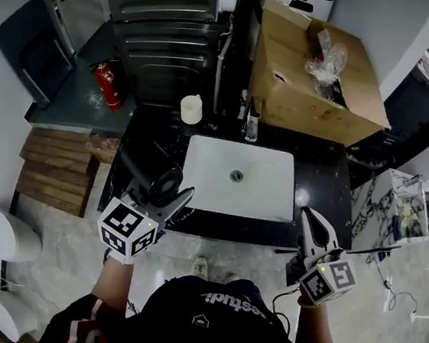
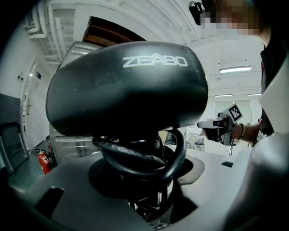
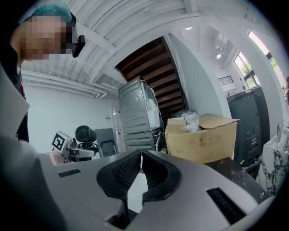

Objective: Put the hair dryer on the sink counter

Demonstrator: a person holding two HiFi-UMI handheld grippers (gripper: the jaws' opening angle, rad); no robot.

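Hair dryer up in the air at the counter's edge, not set down yet

Left gripper [image 1: 170, 198] is clamped on the black hair dryer [image 2: 126, 85], cord [image 2: 135, 155] looped round the handle. It's at about 8 o'clock from the white basin [image 1: 237, 179], over the front edge of the black sink counter [image 1: 321, 179]. Right gripper [image 3: 141, 155] at 4 o'clock has its jaws pressed together, holding nothing.

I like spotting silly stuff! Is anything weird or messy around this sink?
Yes: a big open cardboard box with crumpled plastic inside sits at the back right corner of the sink counter. Boxes rarely belong there.
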